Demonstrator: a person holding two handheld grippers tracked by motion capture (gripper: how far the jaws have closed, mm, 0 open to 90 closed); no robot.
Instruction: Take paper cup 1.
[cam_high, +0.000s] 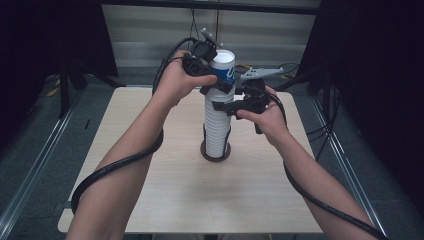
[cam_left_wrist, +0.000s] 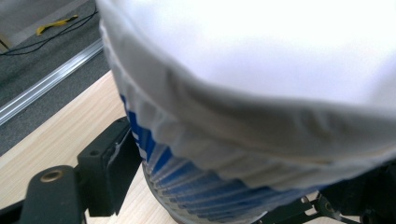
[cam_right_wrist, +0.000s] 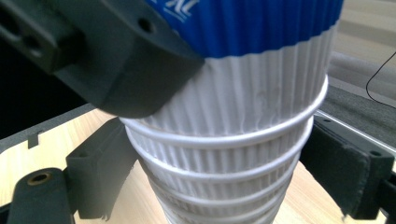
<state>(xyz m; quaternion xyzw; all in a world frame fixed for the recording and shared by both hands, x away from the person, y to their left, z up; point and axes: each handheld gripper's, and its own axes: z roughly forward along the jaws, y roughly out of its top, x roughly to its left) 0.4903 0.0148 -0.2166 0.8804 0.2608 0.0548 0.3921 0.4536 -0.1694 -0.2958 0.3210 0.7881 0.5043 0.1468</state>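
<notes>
Two claws: left claw grasping top cup, right claw clamping cup stack.

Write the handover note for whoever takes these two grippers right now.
Left gripper: jaws around the top cup, blue and white, at the head of the stack; contact unclear.
Right gripper: jaws either side of the stack just under that cup, steadying it.
Stack stands upright in a black holder mid-table.
Done: both grippers placed.
Left: the top cup sits nested; likely lift it free while the right holds the rest.
</notes>
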